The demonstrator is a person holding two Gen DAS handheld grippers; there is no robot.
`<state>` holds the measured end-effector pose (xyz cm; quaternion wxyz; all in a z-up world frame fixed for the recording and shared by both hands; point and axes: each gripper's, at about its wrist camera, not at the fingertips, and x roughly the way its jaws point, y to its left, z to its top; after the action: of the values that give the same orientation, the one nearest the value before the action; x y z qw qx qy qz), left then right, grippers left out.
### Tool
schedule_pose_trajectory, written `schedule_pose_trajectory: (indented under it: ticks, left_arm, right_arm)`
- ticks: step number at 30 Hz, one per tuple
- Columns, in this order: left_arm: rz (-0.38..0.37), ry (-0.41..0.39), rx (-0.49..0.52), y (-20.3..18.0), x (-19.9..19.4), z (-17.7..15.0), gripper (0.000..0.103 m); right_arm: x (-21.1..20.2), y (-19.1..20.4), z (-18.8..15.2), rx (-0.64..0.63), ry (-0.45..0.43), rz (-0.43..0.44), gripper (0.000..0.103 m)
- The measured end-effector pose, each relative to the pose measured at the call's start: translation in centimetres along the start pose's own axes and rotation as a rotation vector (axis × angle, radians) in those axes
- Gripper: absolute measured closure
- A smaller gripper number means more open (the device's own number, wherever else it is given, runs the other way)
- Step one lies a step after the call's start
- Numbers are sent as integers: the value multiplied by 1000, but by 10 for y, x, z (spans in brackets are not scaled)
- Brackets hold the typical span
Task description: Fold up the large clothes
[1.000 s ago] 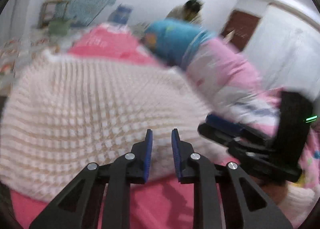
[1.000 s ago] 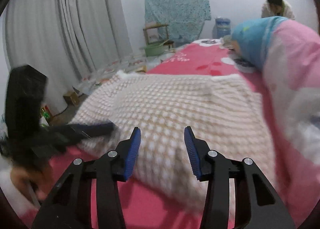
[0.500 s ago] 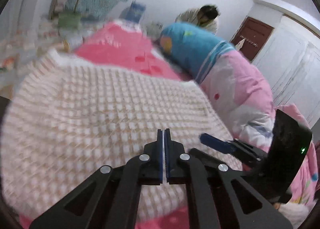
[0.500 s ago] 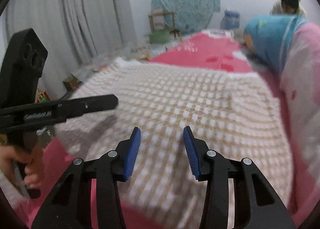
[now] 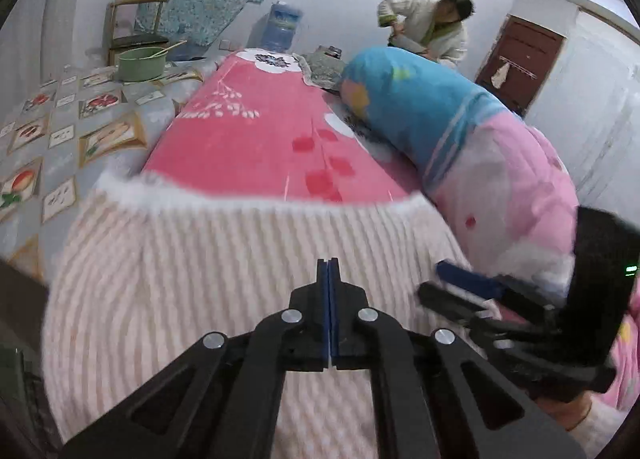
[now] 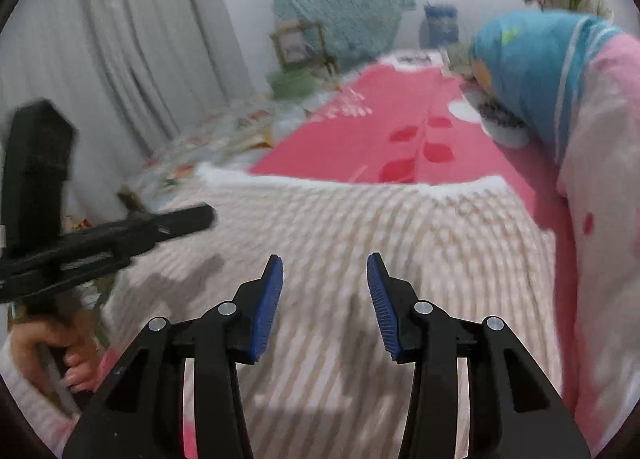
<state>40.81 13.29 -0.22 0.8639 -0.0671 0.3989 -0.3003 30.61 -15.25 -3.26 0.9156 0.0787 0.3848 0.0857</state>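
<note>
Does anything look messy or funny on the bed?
Nothing looks spilled or broken. The fluffy sweater lies spread on the red blanket, and a big rolled quilt is bunched along its right edge.

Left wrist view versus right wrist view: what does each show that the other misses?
Only the left wrist view shows the dark red door and the left gripper with its blue pads pressed together. Only the right wrist view shows the grey curtains, the right gripper open, and the hand gripping the left handle. Both show the cream checked knit garment on the pink bedspread, the blue and pink rolled quilt, and the person in a cream jacket.
</note>
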Motion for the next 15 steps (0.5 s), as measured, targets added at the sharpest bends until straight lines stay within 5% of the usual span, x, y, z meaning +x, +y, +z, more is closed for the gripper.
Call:
schedule_pose_trajectory:
  ticks: [1, 2, 3, 4, 5, 10, 11, 14, 15]
  left_arm:
    - [51, 38, 9, 3, 18, 8, 100]
    - [188, 145, 56, 9, 52, 6, 100]
    - [230, 240, 108, 22, 93, -12, 100]
    - [220, 236, 87, 32, 104, -24, 100]
    - [199, 180, -2, 40, 100, -24, 100]
    - [163, 176, 47, 35, 79, -11, 100]
    - [138, 118, 63, 32, 62, -4, 100]
    - [221, -88, 43, 42, 23, 10, 100]
    - [257, -74, -6, 55, 24, 13, 100]
  right_arm:
    - [28, -9, 7, 19, 65, -47, 60]
    - [48, -20, 5, 25, 111, -66, 60]
    - [66, -32, -4, 18, 125, -52, 60]
    - [75, -36, -8, 35, 134, -40, 60]
    - [74, -37, -9, 65, 100, -39, 61]
    - [57, -27, 3, 61, 129, -50, 62]
    - [44, -30, 12, 67, 119, -56, 63]
    - [11, -53, 18, 88, 1, -165, 50]
    - [21, -67, 20, 113, 20, -183, 50]
